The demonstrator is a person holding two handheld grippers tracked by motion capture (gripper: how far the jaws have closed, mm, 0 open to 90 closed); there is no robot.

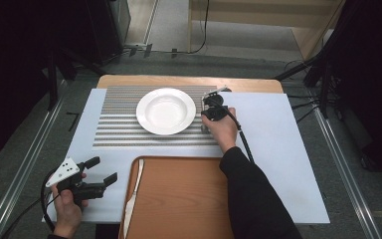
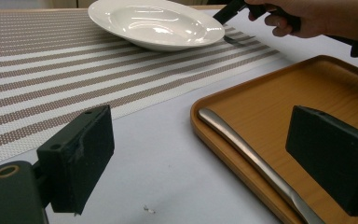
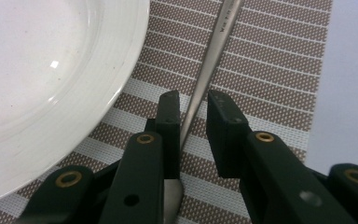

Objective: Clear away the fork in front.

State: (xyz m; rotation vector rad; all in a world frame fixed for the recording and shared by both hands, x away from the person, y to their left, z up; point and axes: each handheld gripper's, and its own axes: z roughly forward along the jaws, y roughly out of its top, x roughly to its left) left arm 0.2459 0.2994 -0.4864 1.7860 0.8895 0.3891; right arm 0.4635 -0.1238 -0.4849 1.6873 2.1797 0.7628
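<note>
A white deep plate [image 1: 166,110] [image 3: 37,84] rests on a striped placemat [image 1: 119,124] [image 3: 270,60]. Just right of it lies a silver utensil [image 1: 202,102] [image 3: 209,56], thin handle along the mat. My right gripper [image 1: 210,115] [image 3: 193,100] points down at it with its jaws narrowly apart, one on each side of the handle. The left jaw is against the metal and a slit shows at the right jaw. My left gripper [image 1: 102,172] [image 2: 205,158] hovers wide open at the near left, holding nothing. A table knife [image 1: 134,191] [image 2: 256,158] lies along the left edge of a wooden tray [image 1: 179,199] [image 2: 335,88].
A white board [image 1: 278,149] covers the table under the mat and tray. Bare board stretches to the right of the mat. Dark stands and cables flank the table on both sides.
</note>
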